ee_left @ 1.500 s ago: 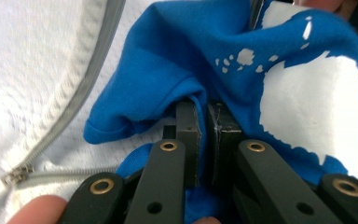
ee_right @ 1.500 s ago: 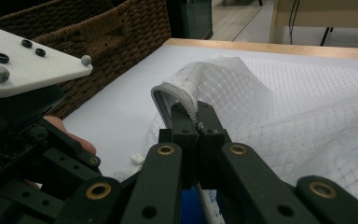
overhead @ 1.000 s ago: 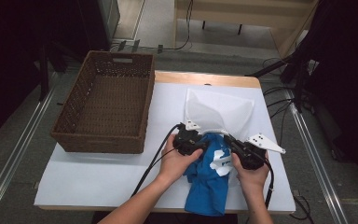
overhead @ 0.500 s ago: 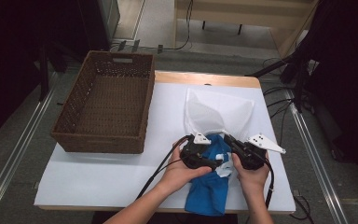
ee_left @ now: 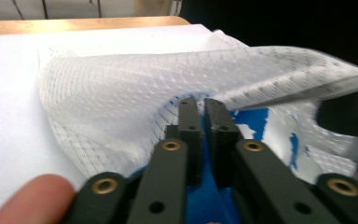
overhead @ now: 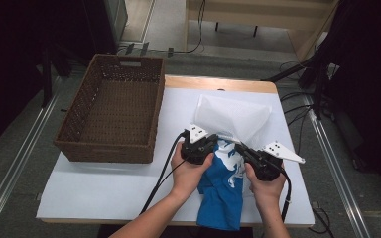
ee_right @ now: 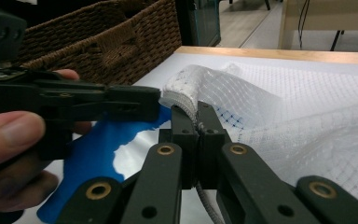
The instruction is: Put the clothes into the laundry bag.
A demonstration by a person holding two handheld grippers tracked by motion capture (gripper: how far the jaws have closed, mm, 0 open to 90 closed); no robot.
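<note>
High view: the desk (overhead: 104,198), covered in white, carries everything. On its left part stands a brown wicker basket (overhead: 111,116), open at the top. To the right of the basket lies a white mesh laundry bag (overhead: 230,116), spread flat towards the far edge, with its mouth facing the person. A blue garment with a white print (overhead: 223,188) lies between the two hands, its far end at the bag's mouth and its near end hanging over the desk's front edge.

The left tongs (overhead: 202,145) sit at the left of the bag's mouth, just beside the basket's near corner. In the left gripper view the left tongs (ee_left: 200,109) stand nearly pressed together with a thin gap, their tips at the bag's rim above the blue cloth; whether they pinch the mesh cannot be told. The right tongs (overhead: 240,148) are at the right of the mouth. In the right gripper view the right tongs (ee_right: 196,114) are pressed together on the bag's corded rim, pinching it.
</note>
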